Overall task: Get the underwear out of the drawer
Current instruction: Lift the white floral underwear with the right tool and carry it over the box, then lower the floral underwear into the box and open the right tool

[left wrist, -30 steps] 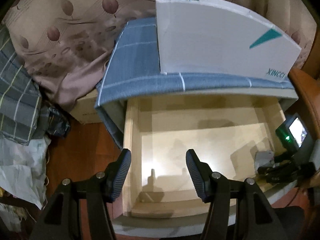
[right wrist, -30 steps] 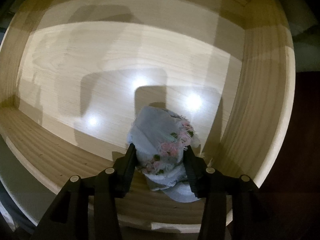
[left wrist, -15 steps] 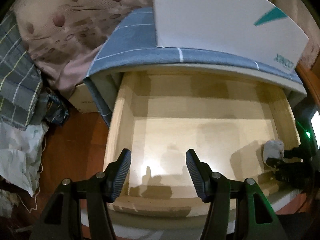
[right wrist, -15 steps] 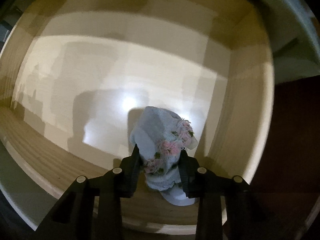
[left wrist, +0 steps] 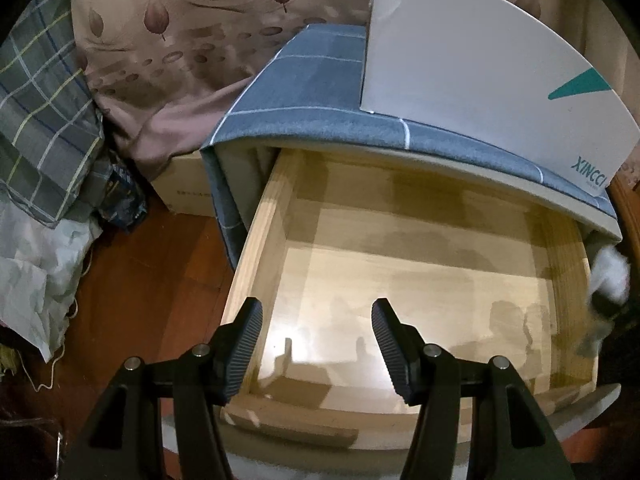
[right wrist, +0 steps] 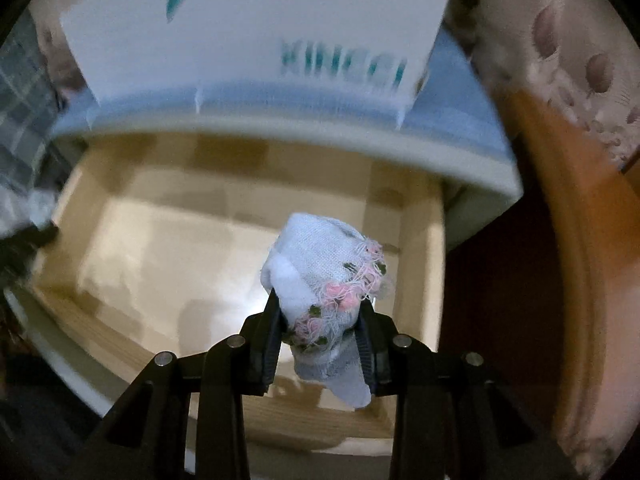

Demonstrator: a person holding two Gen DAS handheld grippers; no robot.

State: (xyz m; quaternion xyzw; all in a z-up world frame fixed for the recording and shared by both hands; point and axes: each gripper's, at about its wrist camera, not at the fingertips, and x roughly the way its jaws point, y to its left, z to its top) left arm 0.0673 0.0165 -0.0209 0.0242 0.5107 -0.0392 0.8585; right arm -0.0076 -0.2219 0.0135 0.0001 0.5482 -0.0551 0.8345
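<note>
The underwear point(right wrist: 324, 272) is a pale blue bundle with pink flower stitching. My right gripper point(right wrist: 320, 304) is shut on it, both pads pressing its sides, and holds it in the air above the right part of the open wooden drawer point(right wrist: 432, 264). Its lower end hangs below the fingers. In the left wrist view the same bundle point(left wrist: 610, 276) shows blurred at the right edge, above the drawer's right wall. My left gripper point(left wrist: 317, 308) hovers open over the front left of the drawer point(left wrist: 256, 248), with nothing between its fingers. The drawer floor is bare.
A white box with teal lettering point(left wrist: 480, 60) stands on the cabinet's blue checked cover point(left wrist: 320, 120). Leaf-print bedding point(left wrist: 180, 40), a plaid cloth point(left wrist: 40, 120) and a cardboard box point(left wrist: 184, 192) lie to the left above a dark wooden floor point(left wrist: 152, 280).
My right gripper has tightened on the underwear and lifted it off the drawer floor to above the drawer. The left gripper has stayed open and rolled a little.
</note>
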